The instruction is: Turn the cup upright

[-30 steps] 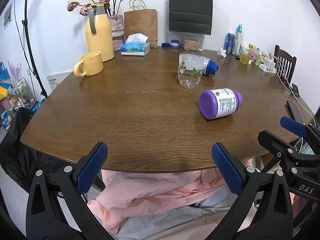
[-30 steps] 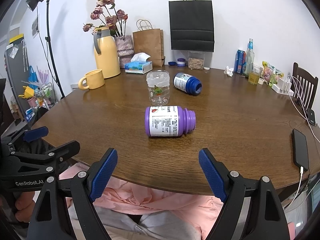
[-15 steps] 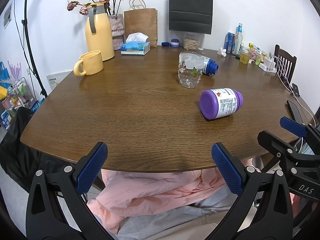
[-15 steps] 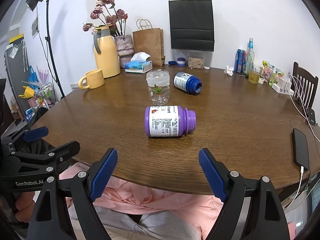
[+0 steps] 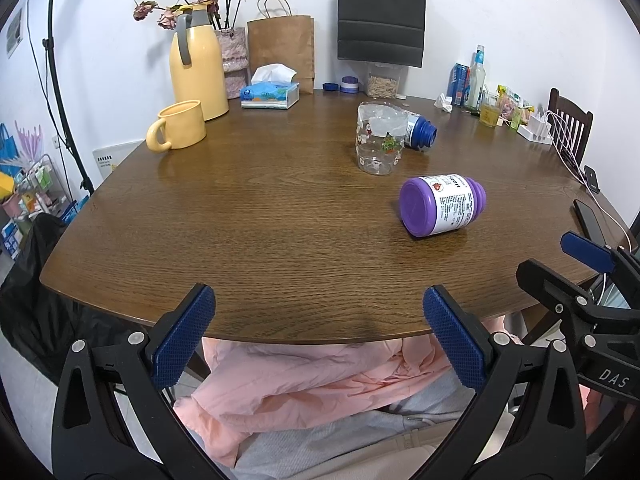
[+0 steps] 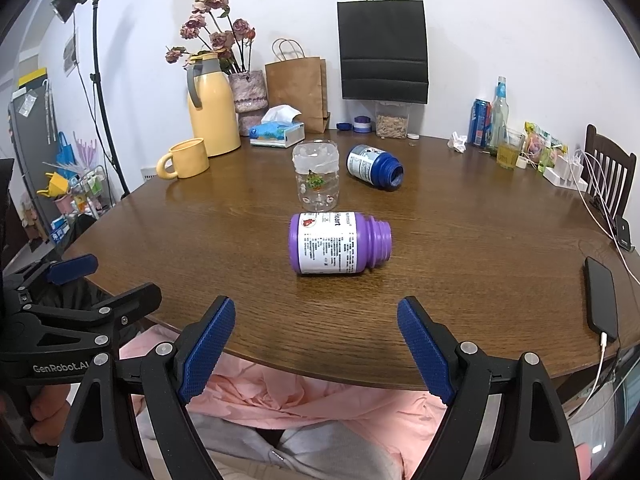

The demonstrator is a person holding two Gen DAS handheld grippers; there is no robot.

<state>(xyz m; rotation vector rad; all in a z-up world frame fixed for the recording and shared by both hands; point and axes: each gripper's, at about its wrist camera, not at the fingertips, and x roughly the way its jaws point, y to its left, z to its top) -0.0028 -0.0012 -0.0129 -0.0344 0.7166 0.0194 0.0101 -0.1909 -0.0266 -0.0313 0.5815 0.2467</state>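
A clear plastic cup with small printed figures stands on the brown table past its middle; it also shows in the right wrist view. Whether its mouth faces up or down I cannot tell. My left gripper is open and empty at the table's near edge, far short of the cup. My right gripper is open and empty at the near edge too, in line with the cup. The right gripper also shows at the right of the left wrist view.
A purple bottle lies on its side between my right gripper and the cup. A blue bottle lies right of the cup. A yellow mug, yellow jug, tissue box and bags stand at the back. A phone lies at the right edge.
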